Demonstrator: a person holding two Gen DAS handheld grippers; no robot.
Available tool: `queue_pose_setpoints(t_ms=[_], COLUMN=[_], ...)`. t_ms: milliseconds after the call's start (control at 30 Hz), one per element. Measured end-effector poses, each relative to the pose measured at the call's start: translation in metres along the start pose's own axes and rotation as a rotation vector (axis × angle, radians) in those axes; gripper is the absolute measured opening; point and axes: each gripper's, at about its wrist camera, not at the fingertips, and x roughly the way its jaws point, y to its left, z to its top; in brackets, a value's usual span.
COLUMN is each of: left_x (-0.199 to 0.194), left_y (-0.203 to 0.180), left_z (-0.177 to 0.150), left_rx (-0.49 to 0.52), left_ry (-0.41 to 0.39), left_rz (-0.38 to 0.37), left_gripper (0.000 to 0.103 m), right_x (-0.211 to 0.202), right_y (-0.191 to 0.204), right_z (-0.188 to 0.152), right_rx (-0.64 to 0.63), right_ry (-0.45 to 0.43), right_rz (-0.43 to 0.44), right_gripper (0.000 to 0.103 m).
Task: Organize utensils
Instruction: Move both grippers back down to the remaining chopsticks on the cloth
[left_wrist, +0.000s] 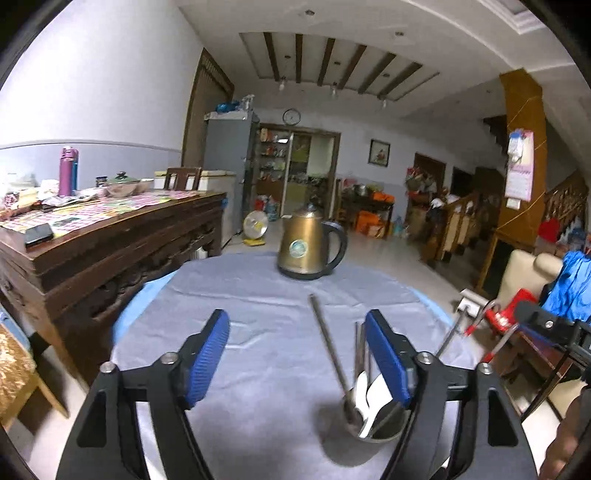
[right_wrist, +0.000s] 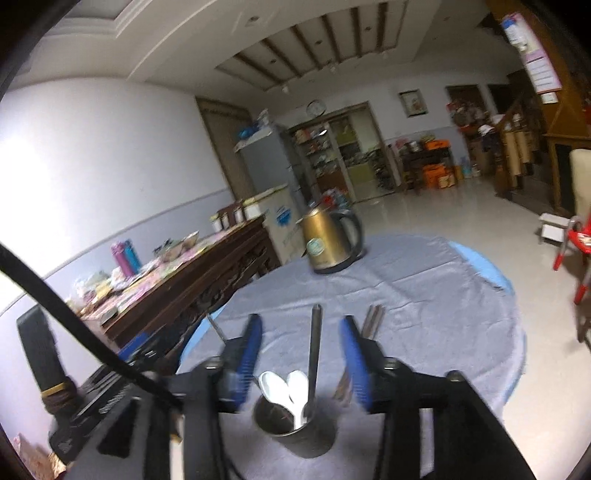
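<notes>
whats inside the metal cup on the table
Two white spoons and a long metal handle stand in the metal cup. Their lower ends and the cup's bottom are hidden by its wall.

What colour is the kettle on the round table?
The metal kettle is golden bronze with a black handle and base, clearest in the left wrist view.

A metal cup (right_wrist: 295, 428) crowded with 2 white spoons (right_wrist: 284, 387) and upright metal handles (right_wrist: 315, 347) stands on the grey cloth (left_wrist: 258, 306) of a round table, the near obstacle between the right gripper's (right_wrist: 301, 354) parted jaws. A gold kettle (left_wrist: 310, 243) blocks the far edge. Bare cloth between cup and kettle lies open, as does the stretch before the left gripper (left_wrist: 295, 354). A dark wooden sideboard (left_wrist: 110, 243) hems the left flank.
</notes>
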Motion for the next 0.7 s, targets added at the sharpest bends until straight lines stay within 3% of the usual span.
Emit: queue_pose_setpoints(t_ms=[400, 700], left_x=[-0.004, 0.007], left_y=[-0.012, 0.004], left_z=[0.002, -0.001], left_rx=[0.168, 0.169], left_ry=[0.055, 0.106], left_rz=[0.187, 0.254], left_gripper=[0.084, 0.084], right_x=[-0.018, 0.006], right_y=[-0.023, -0.033], right_z=[-0.003, -0.015], right_rx=[0.036, 0.071], right_ry=[0.007, 0.090], right_rz=[-0.093, -0.112], right_gripper=[0.062, 0.062])
